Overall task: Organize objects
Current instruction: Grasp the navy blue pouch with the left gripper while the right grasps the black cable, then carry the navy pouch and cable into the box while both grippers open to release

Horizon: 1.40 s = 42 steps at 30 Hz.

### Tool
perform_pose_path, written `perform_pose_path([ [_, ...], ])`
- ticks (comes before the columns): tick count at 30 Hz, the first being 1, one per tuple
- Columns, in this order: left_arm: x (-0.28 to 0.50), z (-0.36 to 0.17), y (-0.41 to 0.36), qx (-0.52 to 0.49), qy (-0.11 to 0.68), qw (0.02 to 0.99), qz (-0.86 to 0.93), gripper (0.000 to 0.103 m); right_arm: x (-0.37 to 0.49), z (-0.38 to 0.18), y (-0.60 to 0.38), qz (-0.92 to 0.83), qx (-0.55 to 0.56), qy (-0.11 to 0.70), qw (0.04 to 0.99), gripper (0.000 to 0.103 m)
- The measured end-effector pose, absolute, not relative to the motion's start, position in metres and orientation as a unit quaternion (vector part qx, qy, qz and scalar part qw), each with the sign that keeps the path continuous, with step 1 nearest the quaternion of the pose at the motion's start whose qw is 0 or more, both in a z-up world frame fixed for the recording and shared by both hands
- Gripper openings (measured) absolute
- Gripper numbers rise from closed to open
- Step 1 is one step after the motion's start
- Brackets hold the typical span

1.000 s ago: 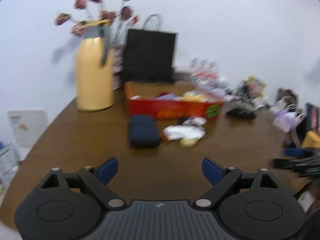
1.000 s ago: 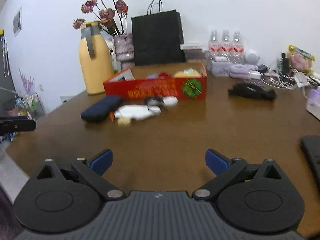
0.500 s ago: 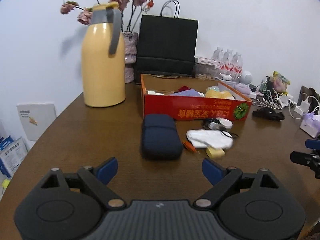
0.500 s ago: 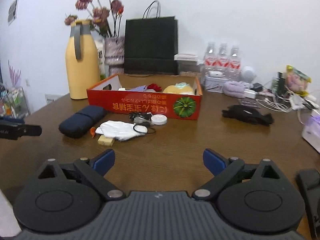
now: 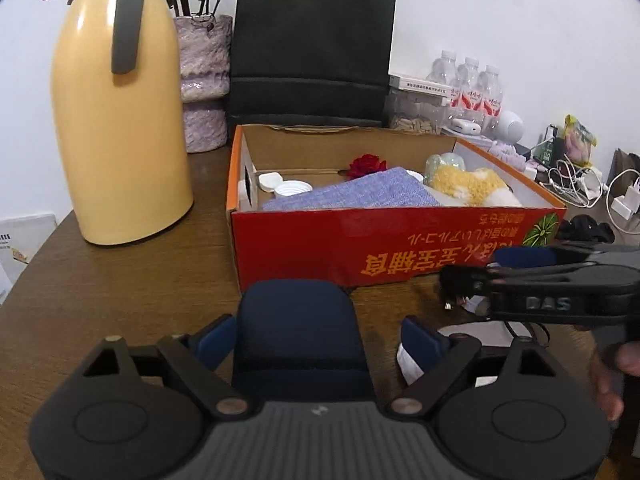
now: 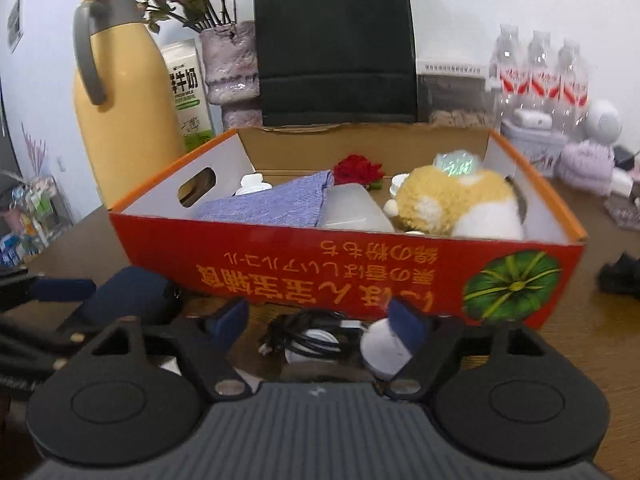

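Both tongs have advanced to the red box [image 5: 400, 248]. Left tongs [image 5: 316, 338] closing, unclenched, around the navy case [image 5: 296, 328]; right tongs [image 6: 318, 320] closing over the cable [image 6: 308, 330], six o'clock of the box, presumably for boxing.

light: bright, even, soft shadows | edges: fisheye bend, dark corners | blur: slight in right view
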State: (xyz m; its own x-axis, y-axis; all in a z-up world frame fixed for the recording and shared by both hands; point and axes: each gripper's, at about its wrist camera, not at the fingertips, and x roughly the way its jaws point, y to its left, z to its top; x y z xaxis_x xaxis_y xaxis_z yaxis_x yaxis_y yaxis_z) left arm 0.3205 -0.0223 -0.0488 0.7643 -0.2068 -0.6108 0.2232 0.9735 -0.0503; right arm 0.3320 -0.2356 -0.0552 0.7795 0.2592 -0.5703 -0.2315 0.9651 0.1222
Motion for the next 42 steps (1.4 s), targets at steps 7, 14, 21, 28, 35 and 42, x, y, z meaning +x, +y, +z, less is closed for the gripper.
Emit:
perform_pose_path([
  [7,0.313,-0.049,-0.025,0.033,0.311,0.943,-0.115,0.059,0.319,-0.057,-0.223,0.125,-0.021,0.3,0.945,0.055],
  [14,0.261,-0.024,-0.011,-0.014,0.291,0.95,-0.108,0.05,0.262,-0.02,-0.233,0.134,0.018,0.237,0.962,0.054],
  [21,0.174,-0.008,0.009,-0.059,0.273,0.953,-0.114,0.007,0.141,-0.007,-0.241,0.159,0.023,0.219,0.962,0.054],
  [28,0.173,-0.029,-0.02,-0.022,0.299,0.946,-0.121,0.081,0.101,-0.03,-0.261,0.126,0.042,0.262,0.956,0.054],
  [35,0.21,-0.056,-0.053,0.022,0.346,0.934,-0.088,0.089,0.083,-0.03,-0.274,0.113,0.051,0.251,0.96,0.054],
  [42,0.203,-0.054,-0.038,0.021,0.378,0.92,-0.102,0.079,0.082,-0.037,-0.289,0.117,0.077,0.263,0.954,0.054],
])
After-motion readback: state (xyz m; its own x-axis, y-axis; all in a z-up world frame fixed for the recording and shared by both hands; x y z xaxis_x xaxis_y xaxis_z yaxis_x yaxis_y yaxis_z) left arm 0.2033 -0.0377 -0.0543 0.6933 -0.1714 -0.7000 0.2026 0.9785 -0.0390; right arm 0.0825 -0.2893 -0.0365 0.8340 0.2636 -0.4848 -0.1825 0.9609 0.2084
